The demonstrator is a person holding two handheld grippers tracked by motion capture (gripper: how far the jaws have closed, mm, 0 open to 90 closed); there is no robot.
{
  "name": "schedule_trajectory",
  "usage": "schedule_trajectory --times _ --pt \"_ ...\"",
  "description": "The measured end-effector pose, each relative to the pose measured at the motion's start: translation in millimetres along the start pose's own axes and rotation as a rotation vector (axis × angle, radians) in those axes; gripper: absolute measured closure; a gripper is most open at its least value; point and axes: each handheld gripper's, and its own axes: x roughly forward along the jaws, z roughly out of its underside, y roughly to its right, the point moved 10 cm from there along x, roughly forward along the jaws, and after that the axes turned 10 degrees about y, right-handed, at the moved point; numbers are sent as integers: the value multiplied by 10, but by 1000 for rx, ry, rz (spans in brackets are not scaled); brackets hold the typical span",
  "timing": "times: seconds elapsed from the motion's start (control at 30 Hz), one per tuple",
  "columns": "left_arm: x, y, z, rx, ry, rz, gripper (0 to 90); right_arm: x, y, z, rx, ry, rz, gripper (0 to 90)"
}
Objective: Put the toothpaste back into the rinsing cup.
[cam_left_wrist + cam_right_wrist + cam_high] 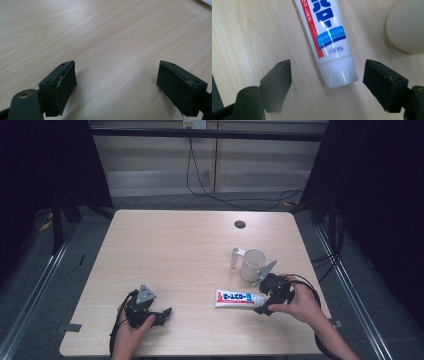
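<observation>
Nearest, the right tongs [325,75] stand wide open astride the cap end of the white, blue-and-red printed toothpaste tube [239,298] lying flat on the pale wooden bench [170,250], apparently about to grip, needing only to close, while the left tongs [159,314] rest open, empty.

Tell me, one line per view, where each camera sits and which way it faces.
High view: above the person's side, facing forward and down on the table; both forearms, left gripper, right gripper.
Left gripper view: on that gripper, facing bare tabletop; jaws apart.
Right gripper view: facing the toothpaste tube; jaws apart.
Shared: tube and white mug, high and right views.
</observation>
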Motion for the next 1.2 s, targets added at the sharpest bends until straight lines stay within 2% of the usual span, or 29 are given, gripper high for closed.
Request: schedule_trajectory --times 0.27,0.4,0.5,0.83,0.93,1.13,1.2 --pt "0 0 0 0 1 0 157 70 -24 -118 -42 -28 -9 231" --pt "0 -1 -1 1 0 0 157 89 -42 -155 -47 -39 -10 231" --pt "2 0 -1 1 2 1 157 106 -29 -189 -73 -39 -10 231" --pt "0 0 0 0 0 0 157 163 -48 -344 -94 -39 -16 232" --pt "1 -1 -1 1 1 1 157 207 -58 -381 -108 -48 -20 236" --pt "0 -1 0 2 0 1 157 286 -60 -435 -106 -67 -27 239" --pt "0 -1 0 2 0 0 157 312 -49 -458 -121 -68 -31 243"
